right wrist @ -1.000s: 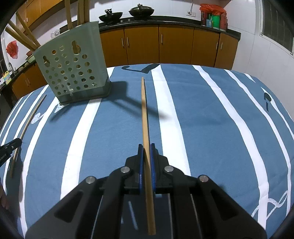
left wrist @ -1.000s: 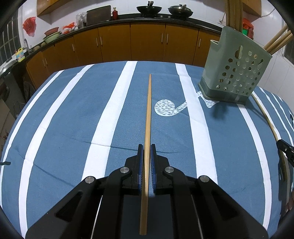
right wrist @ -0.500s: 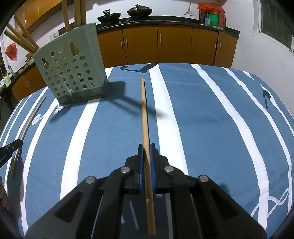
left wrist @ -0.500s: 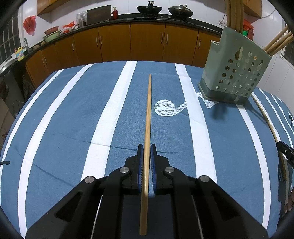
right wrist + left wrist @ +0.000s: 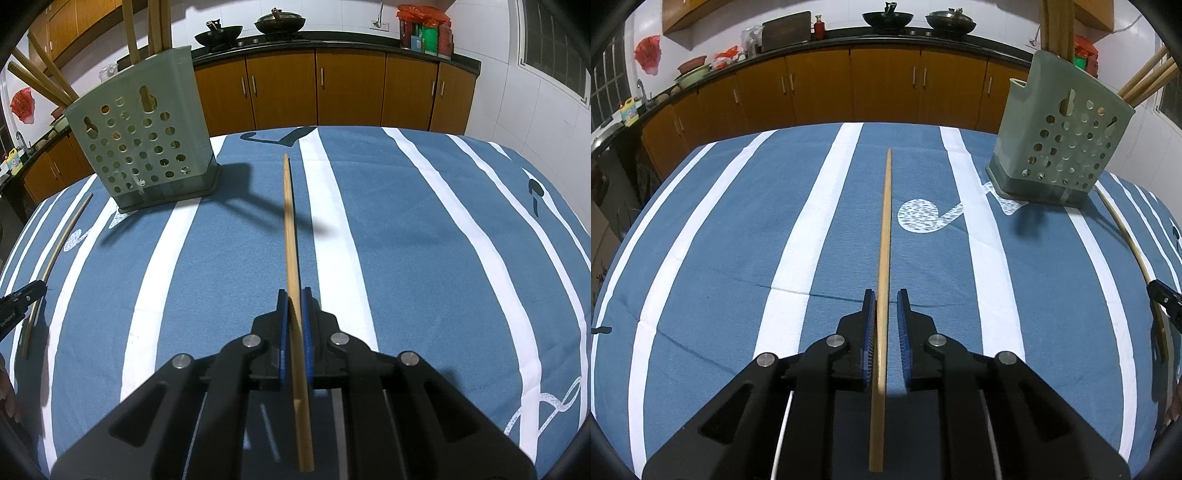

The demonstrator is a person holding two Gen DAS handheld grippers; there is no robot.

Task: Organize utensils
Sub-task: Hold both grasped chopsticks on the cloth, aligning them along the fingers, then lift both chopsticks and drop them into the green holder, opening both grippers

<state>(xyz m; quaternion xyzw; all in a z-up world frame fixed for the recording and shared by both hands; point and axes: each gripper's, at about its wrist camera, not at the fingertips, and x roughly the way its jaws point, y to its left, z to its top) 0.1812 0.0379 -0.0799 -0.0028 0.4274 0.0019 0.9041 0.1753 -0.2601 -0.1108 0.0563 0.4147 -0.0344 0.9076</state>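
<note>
A wooden chopstick (image 5: 884,229) runs between the fingers of my left gripper (image 5: 886,295); the jaws have parted slightly, with a gap on the right side. My right gripper (image 5: 294,293) is shut on another chopstick (image 5: 289,221), held just above the cloth. A green perforated utensil holder (image 5: 1060,144) with several chopsticks standing in it sits at the far right in the left wrist view, and at the far left in the right wrist view (image 5: 144,144).
A blue cloth with white stripes (image 5: 738,240) covers the table. Each gripper's chopstick and tip show at the edge of the other view (image 5: 1126,236) (image 5: 55,254). Orange cabinets (image 5: 886,85) and a counter with woks stand behind.
My left gripper's jaws have opened a little around the chopstick. The right gripper stays shut on its chopstick and has barely moved.
</note>
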